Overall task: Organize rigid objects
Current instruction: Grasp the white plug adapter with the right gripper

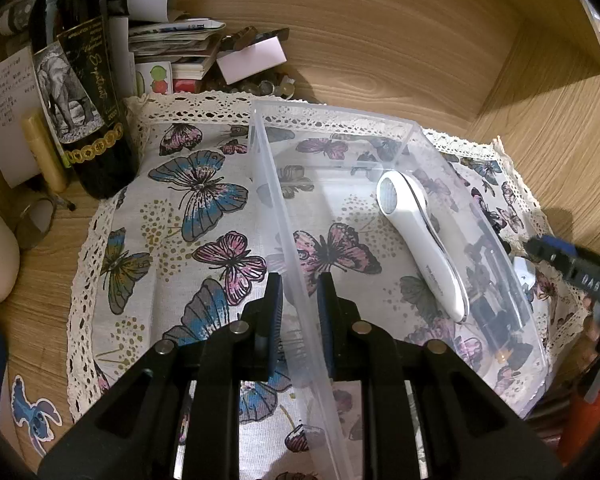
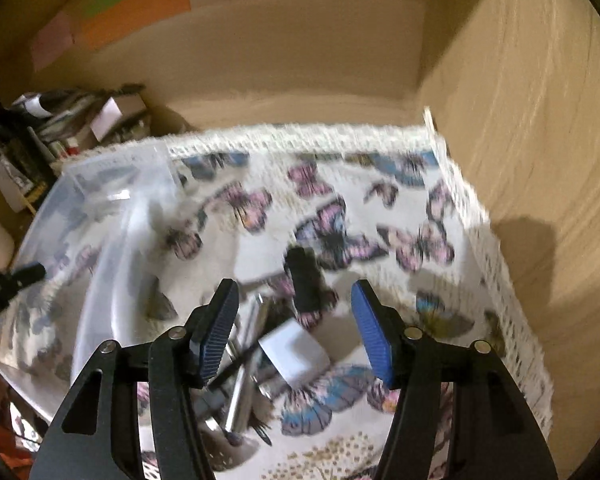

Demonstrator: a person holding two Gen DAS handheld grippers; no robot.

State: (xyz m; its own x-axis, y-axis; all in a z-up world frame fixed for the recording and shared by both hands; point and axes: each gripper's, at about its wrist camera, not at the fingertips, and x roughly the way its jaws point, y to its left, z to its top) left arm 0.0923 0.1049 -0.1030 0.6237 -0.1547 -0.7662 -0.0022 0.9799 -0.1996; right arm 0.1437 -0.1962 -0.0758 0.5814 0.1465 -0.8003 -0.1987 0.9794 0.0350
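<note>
Left wrist view, near field: left gripper sits at bottom centre, its pads clenched on the near wall of the clear plastic bin; the wall runs up between the two fingers. The bin stands on a butterfly-print cloth with a lace edge. Inside the bin, right of centre, lies a white handheld device, head toward the upper part of the frame. Dark shapes beside it along the bin's right wall are hard to separate from reflections; cannot identify them.

Right edge of the same frame: part of the right gripper, cut off by the border.

Far field, upper left: a dark bottle with an elephant label, upright on the wooden desk, then a stack of papers and small boxes behind it. Top of the bottle is cut off.

Right wrist view, heavily motion-blurred. Right gripper at bottom centre, jaws apart, nothing between the pads. Below and beyond the fingers lie a white card-like piece, a dark oblong object and some metallic rods; blur prevents naming them. The bin shows at left, its contents unreadable.
</note>
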